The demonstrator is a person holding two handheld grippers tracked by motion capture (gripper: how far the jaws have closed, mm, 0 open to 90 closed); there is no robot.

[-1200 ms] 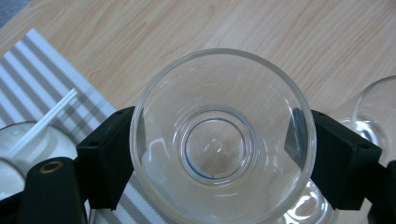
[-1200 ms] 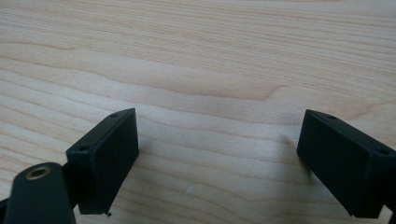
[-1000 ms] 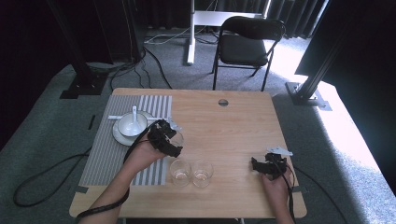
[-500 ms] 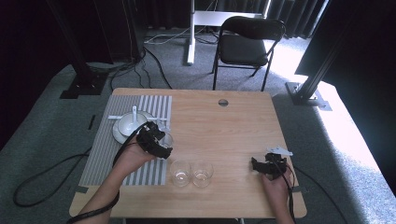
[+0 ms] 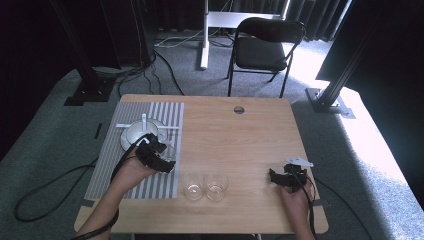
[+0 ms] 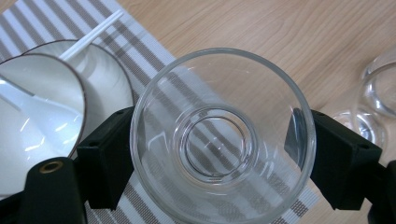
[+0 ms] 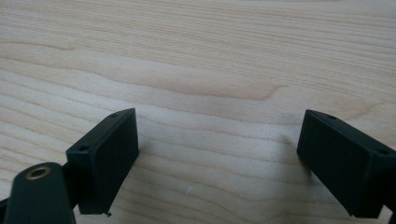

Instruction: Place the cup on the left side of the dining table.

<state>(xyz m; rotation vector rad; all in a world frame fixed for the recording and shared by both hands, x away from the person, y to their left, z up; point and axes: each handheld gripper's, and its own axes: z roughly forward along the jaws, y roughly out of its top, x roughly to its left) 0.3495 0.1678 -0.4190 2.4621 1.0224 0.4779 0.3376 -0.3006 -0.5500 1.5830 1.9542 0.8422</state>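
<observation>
Left gripper (image 5: 167,162): its two black jaws are closed on the sides of a clear glass tumbler (image 6: 223,135) - one jaw presses on each side of the wall, and the glass sits between them with its open mouth toward the camera in the left gripper view.

Glass tumbler: it is held over the right edge of the striped placemat (image 5: 112,170), just beside the bare wood; through its clear bottom the grey and white stripes of the mat are visible. Whether its bottom touches the mat I cannot tell.

Right gripper (image 5: 274,176): its jaws stand wide apart and there is nothing between them - in the right gripper view only the wood grain lies under and between them. It is near the front right part of the table, well apart from the left gripper.

Two other glasses (image 5: 205,186): they stand side by side, touching or almost touching, on the bare wood near the front edge, between the two grippers and closer to the left one.

Bowl (image 5: 135,134): a white bowl with a dark rim sits on the placemat behind the left gripper, with a white spoon (image 6: 39,109) lying in it.

Table (image 5: 240,145): light wood, with a small round hole (image 5: 239,109) near the far edge.

Chair (image 5: 262,47): a black folding chair stands on the grey carpet behind the table.
</observation>
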